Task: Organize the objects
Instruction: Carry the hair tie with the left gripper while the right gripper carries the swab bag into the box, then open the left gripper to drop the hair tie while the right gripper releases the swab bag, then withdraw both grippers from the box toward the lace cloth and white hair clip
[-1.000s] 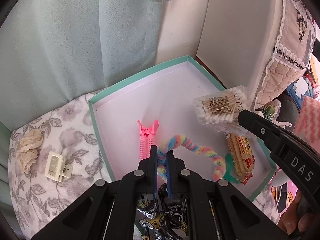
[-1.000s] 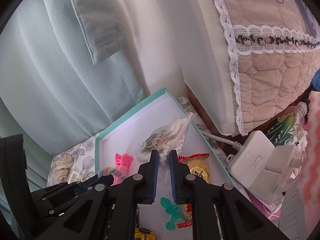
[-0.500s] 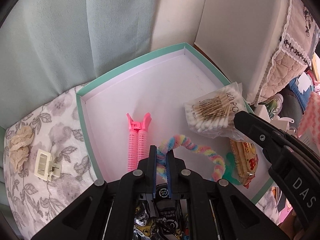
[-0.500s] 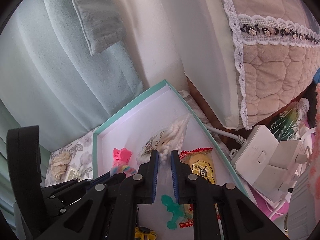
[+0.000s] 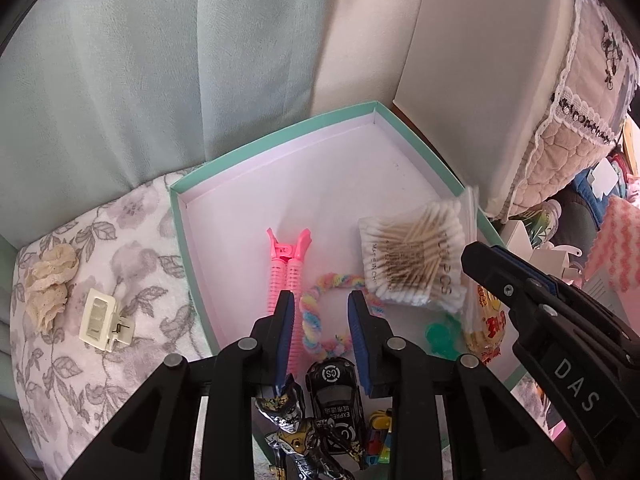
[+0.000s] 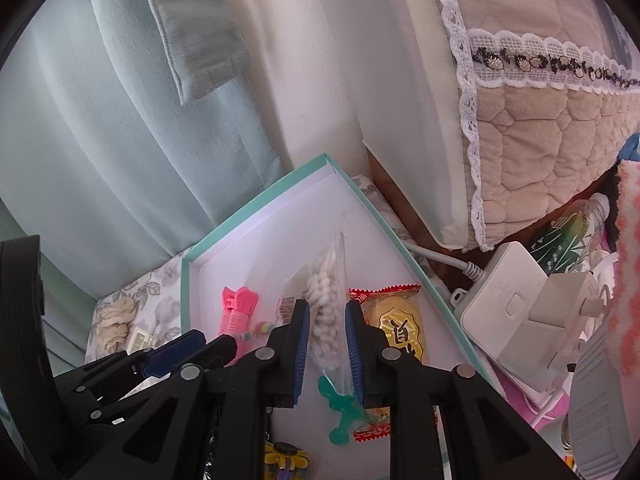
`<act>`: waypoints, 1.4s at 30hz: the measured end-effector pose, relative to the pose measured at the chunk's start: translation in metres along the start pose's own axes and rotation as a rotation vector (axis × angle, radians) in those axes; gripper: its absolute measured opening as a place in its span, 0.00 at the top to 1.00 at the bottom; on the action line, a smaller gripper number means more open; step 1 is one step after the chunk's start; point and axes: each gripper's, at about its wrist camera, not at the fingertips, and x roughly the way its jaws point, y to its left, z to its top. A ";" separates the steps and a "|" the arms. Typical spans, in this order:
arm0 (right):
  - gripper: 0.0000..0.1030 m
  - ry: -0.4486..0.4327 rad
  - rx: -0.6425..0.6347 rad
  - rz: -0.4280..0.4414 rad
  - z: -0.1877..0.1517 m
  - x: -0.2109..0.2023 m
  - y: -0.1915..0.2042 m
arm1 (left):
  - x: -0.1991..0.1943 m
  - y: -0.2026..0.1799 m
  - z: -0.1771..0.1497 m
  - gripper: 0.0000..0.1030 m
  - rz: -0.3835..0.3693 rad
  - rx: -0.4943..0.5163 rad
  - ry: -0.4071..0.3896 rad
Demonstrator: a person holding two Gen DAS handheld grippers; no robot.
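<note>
My left gripper (image 5: 321,300) is covering the lower part of the rainbow hair tie (image 5: 316,312) and the near rim of the box (image 5: 276,138). The snack packet (image 5: 486,324) is hiding half under the cotton swab bag (image 5: 416,260). The swab bag's print is blurring, so I'm reading little.

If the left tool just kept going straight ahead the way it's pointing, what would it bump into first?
Most likely the rainbow hair tie, lying in the teal box right between the open fingers of the left tool. The pink hair clip sits just beside that line. Depth is hard to judge through the fisheye.
</note>
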 end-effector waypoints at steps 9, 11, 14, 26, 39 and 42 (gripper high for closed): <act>0.79 -0.009 -0.043 0.007 -0.008 -0.014 0.015 | -0.035 0.023 -0.011 0.72 0.042 -0.073 -0.053; 0.79 -0.011 -0.058 -0.007 -0.013 -0.016 0.020 | -0.042 0.030 -0.016 0.71 0.061 -0.096 -0.064; 0.79 -0.003 -0.073 -0.023 -0.022 -0.017 0.025 | -0.049 0.042 -0.023 0.59 0.097 -0.128 -0.077; 0.38 0.021 -0.122 -0.045 -0.048 -0.016 0.038 | -0.046 0.076 -0.061 0.40 0.182 -0.244 -0.035; 0.03 0.001 -0.141 -0.074 -0.049 -0.018 0.041 | -0.047 0.087 -0.066 0.20 0.230 -0.274 -0.043; 0.02 0.002 -0.146 -0.074 -0.049 -0.018 0.041 | -0.047 0.088 -0.067 0.11 0.243 -0.276 -0.053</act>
